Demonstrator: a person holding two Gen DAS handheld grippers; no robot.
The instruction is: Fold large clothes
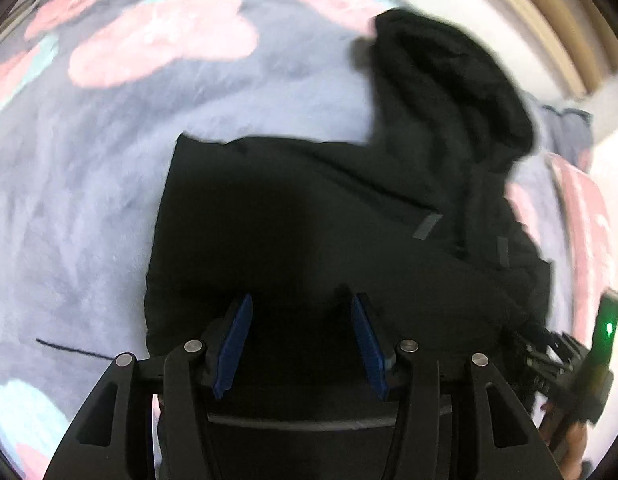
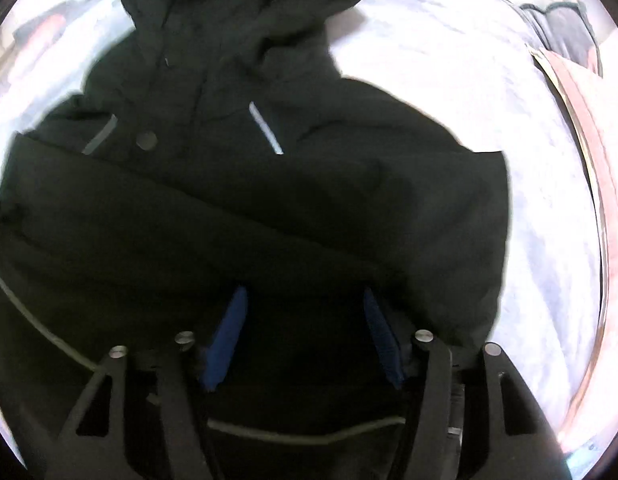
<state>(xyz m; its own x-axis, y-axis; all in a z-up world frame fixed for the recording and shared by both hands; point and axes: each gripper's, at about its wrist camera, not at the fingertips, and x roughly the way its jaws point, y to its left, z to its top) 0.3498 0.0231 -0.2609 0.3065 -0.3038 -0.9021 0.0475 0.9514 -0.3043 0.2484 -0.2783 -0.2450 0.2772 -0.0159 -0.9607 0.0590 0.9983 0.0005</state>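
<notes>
Black hooded jacket point(image 2: 237, 208) spread on the bed's floral blanket point(image 1: 89, 168), sleeves seemingly folded across the chest (hood still out); both hand-held grippers, left point(image 1: 301, 344) and right point(image 2: 305, 336), released, empty above it; lengthwise folds probably remaining.

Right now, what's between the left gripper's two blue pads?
Nothing is clamped there. In the left wrist view the left gripper is open, hanging over the black jacket on the flowered blanket.
</notes>
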